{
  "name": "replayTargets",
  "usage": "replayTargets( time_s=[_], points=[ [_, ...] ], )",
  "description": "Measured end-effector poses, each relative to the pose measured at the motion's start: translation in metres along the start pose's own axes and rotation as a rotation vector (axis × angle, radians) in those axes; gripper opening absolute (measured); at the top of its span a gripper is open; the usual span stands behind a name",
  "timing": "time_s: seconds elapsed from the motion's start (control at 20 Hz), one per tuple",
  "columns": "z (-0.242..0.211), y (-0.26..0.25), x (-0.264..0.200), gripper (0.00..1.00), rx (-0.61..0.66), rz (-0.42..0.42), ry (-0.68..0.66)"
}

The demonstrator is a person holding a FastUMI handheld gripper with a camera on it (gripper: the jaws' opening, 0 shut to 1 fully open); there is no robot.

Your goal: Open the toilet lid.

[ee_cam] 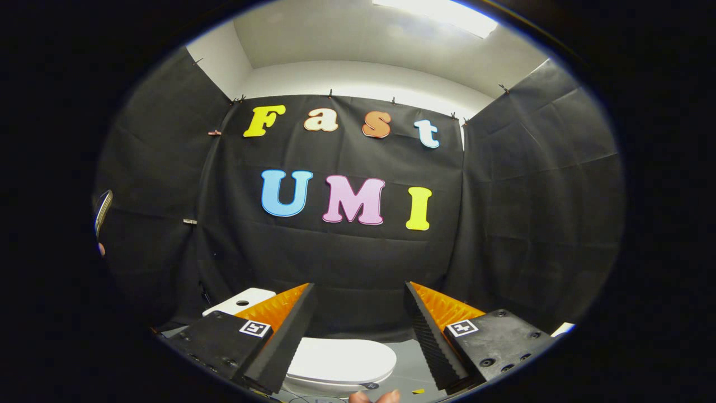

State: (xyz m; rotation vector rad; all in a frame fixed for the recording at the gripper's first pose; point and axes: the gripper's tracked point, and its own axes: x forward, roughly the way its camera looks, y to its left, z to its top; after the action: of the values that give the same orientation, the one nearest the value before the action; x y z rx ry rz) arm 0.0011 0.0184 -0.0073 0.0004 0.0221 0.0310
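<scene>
A white toilet stands low ahead, its oval lid lying flat and closed over the bowl. The white tank with a round button sits behind my left finger. My gripper hovers well above and short of the lid, fingers wide apart with nothing between them. The lid shows through the gap between the fingers, partly hidden by the left finger.
Black cloth walls close in the booth at the back and on both sides. A grey floor lies to the right of the toilet. Fingertips of a hand show just below the lid. A person's object sits far left.
</scene>
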Motion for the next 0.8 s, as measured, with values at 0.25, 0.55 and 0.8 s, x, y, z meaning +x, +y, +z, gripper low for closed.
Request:
replayTargets(
  time_s=[0.25, 0.55, 0.8],
  points=[
    [-0.005, 0.005, 0.006, 0.98, 0.003, 0.017, -0.012],
    [-0.041, 0.002, 0.023, 0.98, -0.008, 0.05, -0.002],
    [-0.09, -0.002, 0.038, 0.98, 0.075, 0.132, 0.042]
  ],
)
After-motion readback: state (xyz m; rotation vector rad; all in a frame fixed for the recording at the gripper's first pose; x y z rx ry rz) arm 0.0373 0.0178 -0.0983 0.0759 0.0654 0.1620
